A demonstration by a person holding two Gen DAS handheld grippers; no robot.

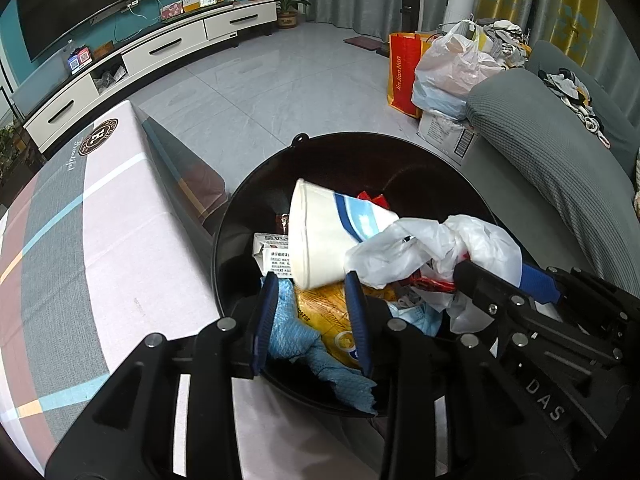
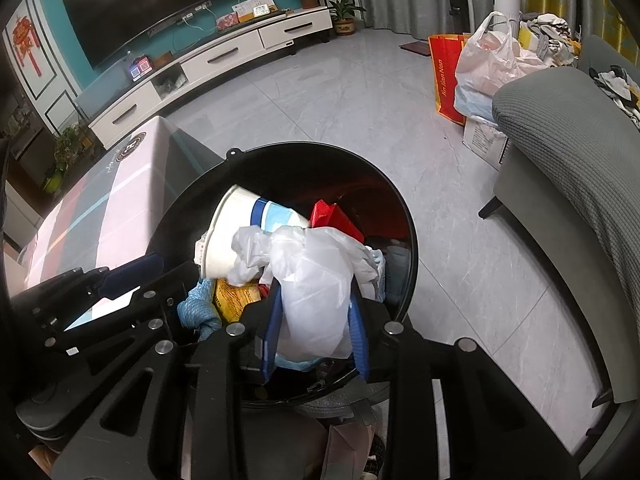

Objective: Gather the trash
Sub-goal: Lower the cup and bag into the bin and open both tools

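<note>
Grey floor tiles surround the black trash bin (image 2: 404, 220). My right gripper (image 2: 316, 320) holds a white plastic bag (image 2: 316, 280) loosely over the heaped bin; I spread it wider and let the bag drop. My left gripper (image 1: 312, 320) hovers partly open, empty.

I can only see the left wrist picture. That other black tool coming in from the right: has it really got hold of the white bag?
Observer: It looks so. In the right wrist view the white plastic bag fills the gap between the right gripper's jaws and touches both fingers.
Operator: And what is on the wall left of the television? My picture cuts that off.
Observer: A red knot ornament hangs there in a frame, left of the television.
</note>
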